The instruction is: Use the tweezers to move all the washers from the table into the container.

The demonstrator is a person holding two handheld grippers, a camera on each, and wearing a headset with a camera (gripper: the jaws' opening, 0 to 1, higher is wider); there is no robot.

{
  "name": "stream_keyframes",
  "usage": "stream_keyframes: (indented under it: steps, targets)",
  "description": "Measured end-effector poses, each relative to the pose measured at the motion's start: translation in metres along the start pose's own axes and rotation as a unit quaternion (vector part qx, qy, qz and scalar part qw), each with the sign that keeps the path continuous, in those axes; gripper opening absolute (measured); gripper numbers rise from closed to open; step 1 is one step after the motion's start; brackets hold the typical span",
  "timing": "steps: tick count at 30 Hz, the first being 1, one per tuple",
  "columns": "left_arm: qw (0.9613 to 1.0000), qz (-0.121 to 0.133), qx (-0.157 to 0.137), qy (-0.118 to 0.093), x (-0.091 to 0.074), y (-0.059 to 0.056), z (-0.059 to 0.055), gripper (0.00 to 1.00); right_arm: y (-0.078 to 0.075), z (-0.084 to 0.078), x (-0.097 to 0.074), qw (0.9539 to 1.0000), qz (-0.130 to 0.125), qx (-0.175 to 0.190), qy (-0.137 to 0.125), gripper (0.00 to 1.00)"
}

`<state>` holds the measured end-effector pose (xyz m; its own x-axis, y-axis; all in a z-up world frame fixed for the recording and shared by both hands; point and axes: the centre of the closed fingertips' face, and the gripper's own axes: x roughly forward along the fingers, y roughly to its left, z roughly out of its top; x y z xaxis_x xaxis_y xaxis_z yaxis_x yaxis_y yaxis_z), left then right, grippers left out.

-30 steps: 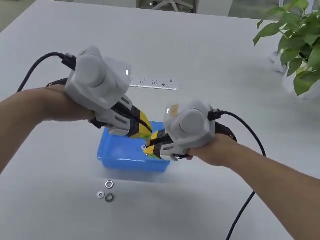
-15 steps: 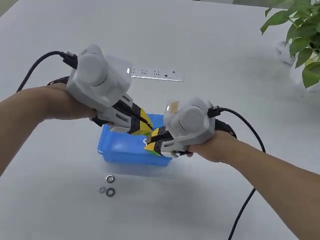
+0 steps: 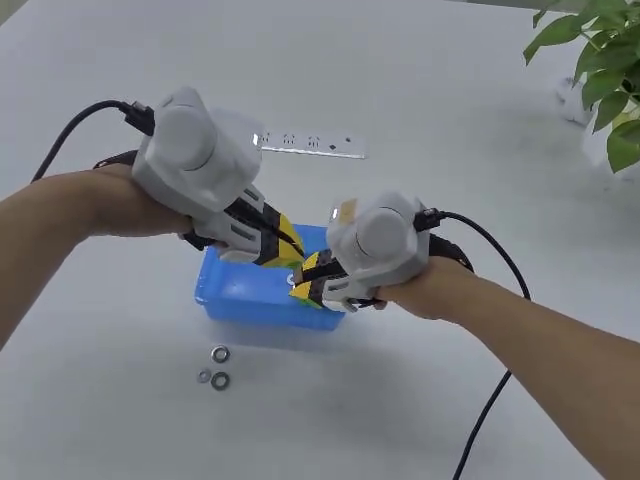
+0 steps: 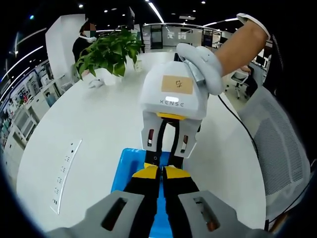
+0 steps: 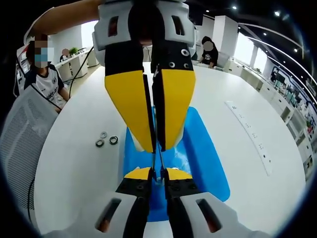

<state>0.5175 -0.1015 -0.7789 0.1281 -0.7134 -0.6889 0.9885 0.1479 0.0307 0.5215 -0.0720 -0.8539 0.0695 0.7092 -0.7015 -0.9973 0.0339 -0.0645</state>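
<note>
Barely shifts from a second ago: keeps left gripper [image 3: 291, 250] and right gripper [image 3: 304, 286] clenched together on the tweezers [image 5: 156, 163] above the container [image 3: 235, 302], leaving three washers [image 3: 220, 354] waiting on the table [image 3: 450, 120].

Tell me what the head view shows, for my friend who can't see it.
A person holds the left gripper and the right gripper tip to tip over a blue tub on a white table. Three washers lie in front of the tub; a power strip and a plant sit farther back.

container [image 3: 240, 300] blue | washers [image 3: 220, 380] silver | table [image 3: 450, 120] white | plant [image 3: 600, 60] green | left gripper [image 3: 297, 259], right gripper [image 3: 297, 290] grey, yel/blk tips
</note>
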Motion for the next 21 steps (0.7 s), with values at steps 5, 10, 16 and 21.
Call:
stream_keyframes:
  steps: [5,10,16,21]
  targets:
    - [1.0,0.002,0.002,-0.001,-0.002,0.0,0.002,0.06,0.0,0.002,-0.002,1.0,-0.002,-0.003,-0.001,0.11]
    - [1.0,0.006,0.004,-0.003,-0.006,0.0,0.006,0.06,-0.001,0.007,-0.005,0.9999,-0.007,-0.007,-0.003,0.11]
    - [0.9999,0.011,0.008,-0.003,-0.014,-0.003,0.012,0.06,-0.001,0.014,-0.011,0.9998,-0.01,-0.014,-0.006,0.11]
    - [0.9998,0.016,0.011,-0.003,-0.021,-0.006,0.017,0.06,0.002,0.022,-0.017,0.9997,-0.012,-0.019,-0.01,0.11]
